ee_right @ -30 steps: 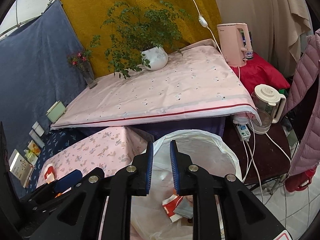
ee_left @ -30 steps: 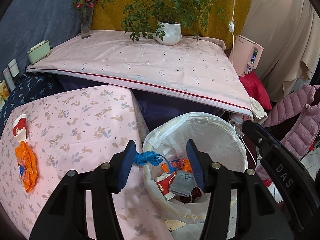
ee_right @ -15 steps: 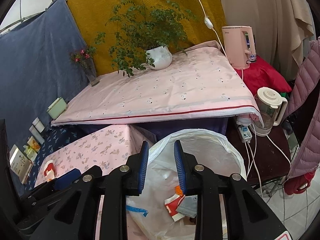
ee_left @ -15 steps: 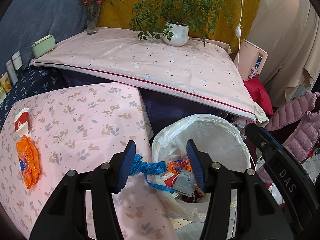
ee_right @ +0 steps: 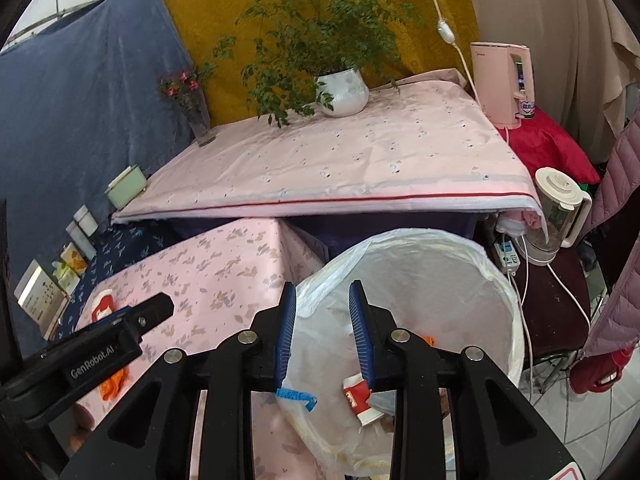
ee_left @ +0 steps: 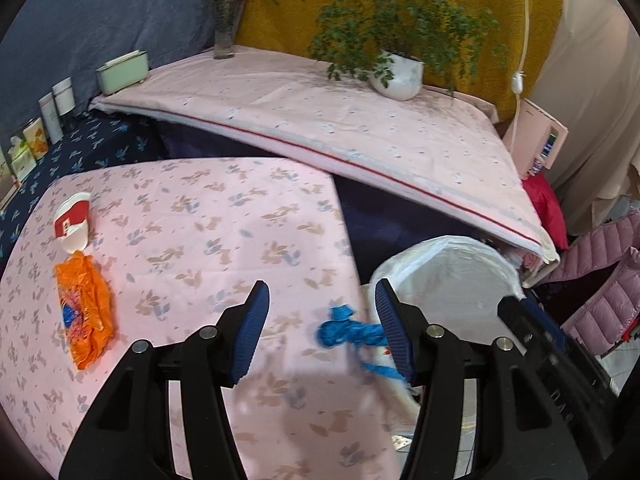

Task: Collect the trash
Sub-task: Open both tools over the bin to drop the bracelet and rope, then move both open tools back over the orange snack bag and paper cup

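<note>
My left gripper [ee_left: 320, 308] hangs open over the pink flowered table [ee_left: 224, 216], with nothing between its fingers. A blue string [ee_left: 346, 330] lies at the table's edge, against the bin's rim and partly behind the right finger. An orange wrapper [ee_left: 84, 320] and a crushed red-and-white cup [ee_left: 74, 222] lie at the table's left. My right gripper [ee_right: 322, 312] is open over the white-bagged bin [ee_right: 460, 280]. The bag's near rim passes between its fingers, unpinched. Red-and-white trash [ee_right: 358, 394] lies in the bin, and the blue string [ee_right: 294, 396] hangs on its rim.
A higher table under a pink cloth [ee_left: 340, 120] holds a potted plant [ee_left: 400, 72], a vase [ee_left: 226, 28] and a green box [ee_left: 122, 72]. A pink kettle [ee_right: 506, 84], a blender jug [ee_right: 558, 212] with cables and a pink jacket [ee_left: 600, 284] crowd the right side.
The left gripper has swung left from above the bin to above the flowered table. The right gripper's jaws have spread a little and it has come closer to the bin's rim.
</note>
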A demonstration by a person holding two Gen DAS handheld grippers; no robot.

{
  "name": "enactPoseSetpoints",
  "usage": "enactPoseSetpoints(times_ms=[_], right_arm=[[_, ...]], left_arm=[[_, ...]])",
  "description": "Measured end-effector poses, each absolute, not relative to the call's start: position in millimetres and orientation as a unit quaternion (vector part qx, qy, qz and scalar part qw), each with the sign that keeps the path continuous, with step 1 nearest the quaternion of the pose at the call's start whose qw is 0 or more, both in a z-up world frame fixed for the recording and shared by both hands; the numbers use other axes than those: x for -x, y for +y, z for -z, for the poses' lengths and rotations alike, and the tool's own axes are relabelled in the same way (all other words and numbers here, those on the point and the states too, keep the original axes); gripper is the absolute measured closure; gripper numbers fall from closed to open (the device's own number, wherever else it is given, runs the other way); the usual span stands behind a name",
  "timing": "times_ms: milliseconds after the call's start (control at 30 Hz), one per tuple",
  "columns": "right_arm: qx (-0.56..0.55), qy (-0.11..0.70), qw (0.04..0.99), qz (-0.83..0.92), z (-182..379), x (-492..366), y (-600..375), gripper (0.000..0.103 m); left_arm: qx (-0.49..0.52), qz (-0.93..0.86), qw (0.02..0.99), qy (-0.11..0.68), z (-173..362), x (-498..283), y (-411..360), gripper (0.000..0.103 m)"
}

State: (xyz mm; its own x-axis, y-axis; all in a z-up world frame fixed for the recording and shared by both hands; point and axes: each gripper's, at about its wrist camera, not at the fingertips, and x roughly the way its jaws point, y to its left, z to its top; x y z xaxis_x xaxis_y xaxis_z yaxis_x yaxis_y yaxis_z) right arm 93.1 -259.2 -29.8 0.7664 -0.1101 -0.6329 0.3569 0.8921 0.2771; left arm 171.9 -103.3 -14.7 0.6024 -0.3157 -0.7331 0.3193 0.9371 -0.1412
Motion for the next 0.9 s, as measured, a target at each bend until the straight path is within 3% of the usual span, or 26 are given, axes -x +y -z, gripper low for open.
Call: enactPoseSetpoints(times_ms=[267,433,533,900], right_arm=[[-0.18,0.368,0.908,0.082,76.2,-126.8,-216.2,0.075],[-0.191,0.391,0.897,0.08,102.8,-145.9,-217.3,0.069],[-0.204,0.393,0.894,0.077,112.9,-147.8,-221.6,0.081],[-0.222,0.374,0.896,0.089,103.8,-128.9,-246.5,0.088]], left_arm=[[0.007,0.13,0.893,0.431,41.8,-183.8,-55.3,0.051],[0.008,0.115,0.892,0.436,51.2,-189.5,-39.5,0.051],[0.009,0.114,0.891,0.438,55.0,-191.4,-36.2,0.051],[0.007,0.124,0.883,0.452,68.3,-189.5,-43.5,0.051]])
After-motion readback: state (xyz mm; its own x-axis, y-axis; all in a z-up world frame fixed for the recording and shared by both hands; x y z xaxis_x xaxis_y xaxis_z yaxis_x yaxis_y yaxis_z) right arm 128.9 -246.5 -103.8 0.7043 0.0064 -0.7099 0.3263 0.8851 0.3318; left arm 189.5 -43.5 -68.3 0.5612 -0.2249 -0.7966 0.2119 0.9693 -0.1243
